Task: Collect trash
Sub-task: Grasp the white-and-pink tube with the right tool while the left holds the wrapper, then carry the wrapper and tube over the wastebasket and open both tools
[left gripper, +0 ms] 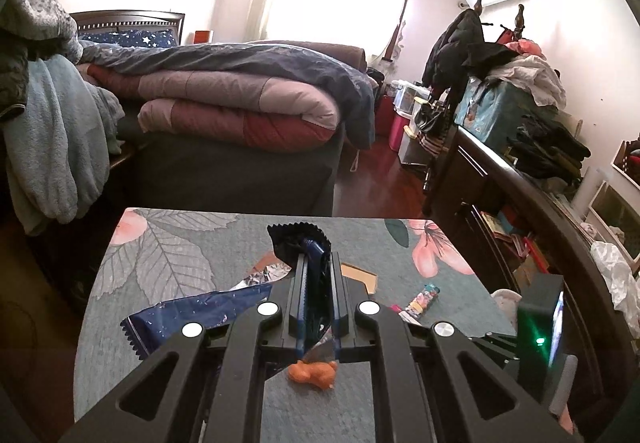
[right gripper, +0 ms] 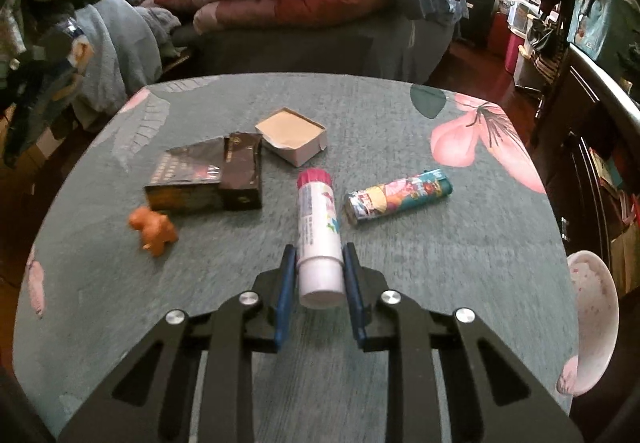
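Closest to hand, the right gripper (right gripper: 320, 263) has its blue pads on either side of a white glue stick (right gripper: 318, 239) with a pink cap, which lies on the tabletop (right gripper: 460, 243); the pads sit against its white end, clenched on it. Just right of the glue stick lies a colourful lighter (right gripper: 398, 197). To the left of the glue stick stands a dark cigarette box (right gripper: 208, 179) with its lid flipped open, and an orange toy figure (right gripper: 154, 229) sits left again, near the box's lower corner. Beyond the glue stick rests a small open cardboard tray (right gripper: 292, 137).

The left gripper (left gripper: 318, 263) is clamped tight on a dark blue wrapper (left gripper: 298, 239), lifted clear of the tabletop. Another blue wrapper (left gripper: 192, 313) with a foil lining sits left of that gripper.
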### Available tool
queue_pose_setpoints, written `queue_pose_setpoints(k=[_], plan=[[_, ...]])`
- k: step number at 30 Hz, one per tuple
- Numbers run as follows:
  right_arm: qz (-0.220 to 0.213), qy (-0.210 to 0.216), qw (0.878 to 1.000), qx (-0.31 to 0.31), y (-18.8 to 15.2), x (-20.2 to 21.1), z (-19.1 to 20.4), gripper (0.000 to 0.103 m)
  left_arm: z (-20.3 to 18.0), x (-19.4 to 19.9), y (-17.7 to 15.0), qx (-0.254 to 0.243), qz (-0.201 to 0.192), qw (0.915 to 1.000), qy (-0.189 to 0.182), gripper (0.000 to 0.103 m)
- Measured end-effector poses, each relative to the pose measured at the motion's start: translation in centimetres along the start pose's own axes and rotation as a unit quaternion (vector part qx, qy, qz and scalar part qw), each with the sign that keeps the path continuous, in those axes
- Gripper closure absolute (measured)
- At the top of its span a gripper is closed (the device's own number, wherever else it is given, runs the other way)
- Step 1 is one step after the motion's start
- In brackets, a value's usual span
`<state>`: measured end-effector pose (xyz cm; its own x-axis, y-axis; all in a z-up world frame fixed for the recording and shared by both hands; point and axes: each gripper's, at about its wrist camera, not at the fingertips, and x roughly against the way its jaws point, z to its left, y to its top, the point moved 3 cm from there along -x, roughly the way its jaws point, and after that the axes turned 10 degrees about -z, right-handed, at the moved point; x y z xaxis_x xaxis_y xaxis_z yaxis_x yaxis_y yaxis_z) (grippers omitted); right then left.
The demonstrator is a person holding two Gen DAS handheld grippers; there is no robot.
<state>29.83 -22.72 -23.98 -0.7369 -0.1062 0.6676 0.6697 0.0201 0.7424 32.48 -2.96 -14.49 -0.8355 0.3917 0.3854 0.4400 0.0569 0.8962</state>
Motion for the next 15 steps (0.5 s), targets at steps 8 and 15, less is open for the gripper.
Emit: queue_pose_setpoints(k=[8, 15], plan=[[-0.034, 0.026, 0.999, -0.033, -0.3, 5.5, -0.9, 0.079, -2.2, 1.5, -0.8, 0.005, 0.004, 0.9998, -0.018, 0.093], [-0.069, 0.028, 0.996, -0.057, -0.7, 10.7, -3.4, 0.079, -6.2, 1.9, -1.2, -0.007, 0.007, 0.9987, -0.049, 0.092]])
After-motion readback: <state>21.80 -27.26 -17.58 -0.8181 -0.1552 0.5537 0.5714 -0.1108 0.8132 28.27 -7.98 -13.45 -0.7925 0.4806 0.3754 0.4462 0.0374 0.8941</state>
